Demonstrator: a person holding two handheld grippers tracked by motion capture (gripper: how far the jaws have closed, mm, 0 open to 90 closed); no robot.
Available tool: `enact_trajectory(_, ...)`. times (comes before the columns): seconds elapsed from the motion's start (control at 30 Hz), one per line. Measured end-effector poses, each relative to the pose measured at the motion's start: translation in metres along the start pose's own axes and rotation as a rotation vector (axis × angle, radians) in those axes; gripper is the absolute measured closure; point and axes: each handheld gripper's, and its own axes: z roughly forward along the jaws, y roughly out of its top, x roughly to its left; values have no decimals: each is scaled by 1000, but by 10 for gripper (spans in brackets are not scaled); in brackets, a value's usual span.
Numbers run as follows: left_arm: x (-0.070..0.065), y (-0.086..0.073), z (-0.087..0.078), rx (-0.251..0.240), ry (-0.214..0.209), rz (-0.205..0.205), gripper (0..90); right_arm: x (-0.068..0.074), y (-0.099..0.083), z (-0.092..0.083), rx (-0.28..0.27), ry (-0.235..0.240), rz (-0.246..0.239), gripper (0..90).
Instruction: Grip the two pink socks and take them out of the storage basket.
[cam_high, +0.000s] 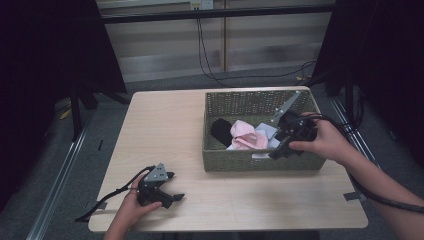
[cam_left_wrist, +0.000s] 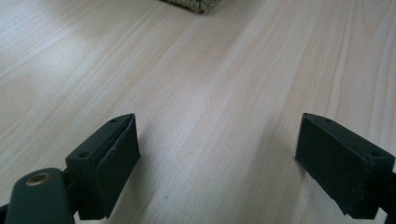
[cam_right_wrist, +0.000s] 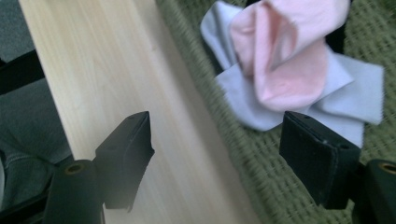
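Note:
A green woven basket stands on the right half of the table. Inside it lie a pink cloth, a pale blue cloth and a black cloth. My right gripper hangs over the basket's front right part, open, with nothing between its jaws. In the right gripper view it straddles the basket's front wall, with the pink cloth lying on the pale blue cloth just beyond. My left gripper rests open on the table's front left, and its jaws are spread over bare wood.
The light wooden table has its front edge close behind my left hand. A basket corner lies well ahead of the left gripper. Cables trail from both grippers; black stands and curtains flank the table.

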Motion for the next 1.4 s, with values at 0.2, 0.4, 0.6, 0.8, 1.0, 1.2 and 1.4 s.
enact_trajectory(0.2, 0, 0, 0, 3, -2, 3, 127, -24, 17, 7, -10, -21, 58, 274)
enact_trajectory(0.4, 0, 0, 0, 4, -2, 4, 126, -47, 28, 31, 26, -55, 94, 343)
enact_trajectory(0.6, 0, 0, 0, 3, -3, 4, 126, -60, 39, 53, 10, -27, 156, 416)
enact_trajectory(0.8, 0, 0, 0, 3, -3, 4, 126, -65, 51, 75, -1, -8, 234, 451)
enact_trajectory(1.0, 0, 0, 0, 3, -6, 6, 124, -70, 57, 94, 63, -36, 260, 675)
enact_trajectory(1.2, 0, 0, 0, 1, -6, 5, 124, -73, 54, 84, 32, 11, 312, 848)
enact_trajectory(1.4, 0, 0, 0, 3, -6, 6, 124, -74, 50, 59, -12, 8, 302, 852)
